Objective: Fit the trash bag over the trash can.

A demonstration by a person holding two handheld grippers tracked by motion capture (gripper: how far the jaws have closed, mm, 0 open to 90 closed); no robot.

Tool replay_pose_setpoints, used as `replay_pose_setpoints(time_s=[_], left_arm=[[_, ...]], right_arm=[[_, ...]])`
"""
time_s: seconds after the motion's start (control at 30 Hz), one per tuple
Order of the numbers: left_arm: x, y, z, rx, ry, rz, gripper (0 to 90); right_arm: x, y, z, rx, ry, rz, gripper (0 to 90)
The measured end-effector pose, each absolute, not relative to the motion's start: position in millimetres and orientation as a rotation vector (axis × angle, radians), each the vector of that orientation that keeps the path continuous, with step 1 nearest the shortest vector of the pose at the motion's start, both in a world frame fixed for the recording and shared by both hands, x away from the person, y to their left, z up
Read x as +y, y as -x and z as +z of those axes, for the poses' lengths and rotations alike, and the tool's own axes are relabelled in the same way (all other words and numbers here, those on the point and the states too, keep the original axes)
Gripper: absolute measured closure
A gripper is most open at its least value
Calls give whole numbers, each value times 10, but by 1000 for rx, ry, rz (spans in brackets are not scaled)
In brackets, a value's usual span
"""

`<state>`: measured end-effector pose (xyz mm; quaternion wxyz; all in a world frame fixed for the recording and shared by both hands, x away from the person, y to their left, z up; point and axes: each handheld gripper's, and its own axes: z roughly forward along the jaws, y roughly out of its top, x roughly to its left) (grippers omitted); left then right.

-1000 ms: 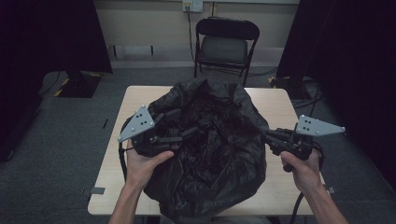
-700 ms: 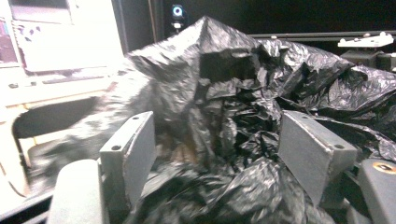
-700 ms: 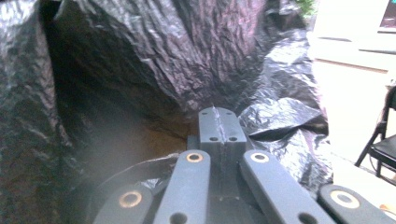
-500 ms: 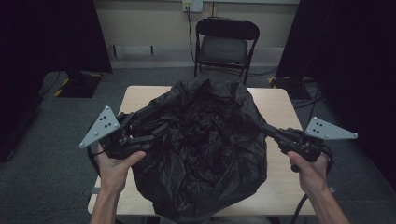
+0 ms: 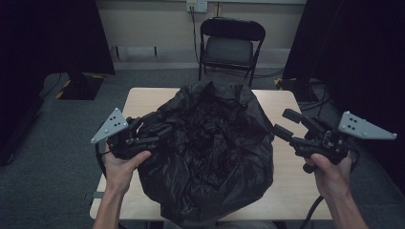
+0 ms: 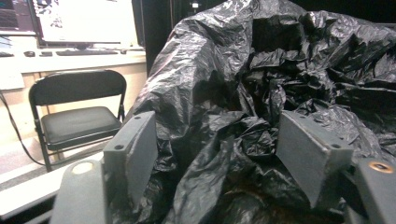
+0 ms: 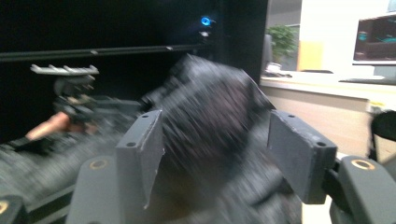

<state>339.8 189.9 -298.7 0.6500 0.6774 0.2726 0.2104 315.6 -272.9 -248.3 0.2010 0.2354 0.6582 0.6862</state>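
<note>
Bag (image 5: 210, 152) is being bracketed by the spread left claw (image 5: 160, 130); right claw (image 5: 286, 125), just opened, is hanging clear beside it.

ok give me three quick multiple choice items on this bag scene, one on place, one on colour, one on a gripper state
1. Where does the bag rest?
A. on the table
B. on the chair
C. on the floor

2. What colour is the bag?
A. white
B. blue
C. black

3. How does the right gripper stand?
A. shut on the bag
B. open, clear of the bag
C. shut on a cable

Key: 1 A, the bag spreads over the tabletop; 2 C, its crumpled plastic is glossy black; 3 B, its jaws have just been opening and stand apart to the right of the bag, nothing between them in the high view.
</note>
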Motion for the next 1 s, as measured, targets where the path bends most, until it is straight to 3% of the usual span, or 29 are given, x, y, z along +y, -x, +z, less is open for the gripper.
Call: replay_pose_setpoints(time_s=[0.2,0.23,0.37,0.43,0.6,1.0], left_arm=[[1838,-3419,-2944,613,-1534,469,430],[1833,-3428,-2944,611,-1537,462,464],[1844,-3468,-2971,632,-1515,444,631],[1865,-3494,-2995,643,-1502,432,739],[1886,-3572,-3087,669,-1489,404,886],[1788,-3866,-3279,783,-1562,390,900]], right_arm=[[-2505,-3160,-2370,1916,-596,1958,349],[-2465,-3170,-2386,1935,-596,1948,411],[-2368,-3222,-2512,1972,-618,1839,800],[-2406,-3267,-2583,1964,-660,1800,900],[-2587,-3340,-2718,1924,-759,1720,900],[-2614,-3630,-3236,2000,-870,1574,900]])
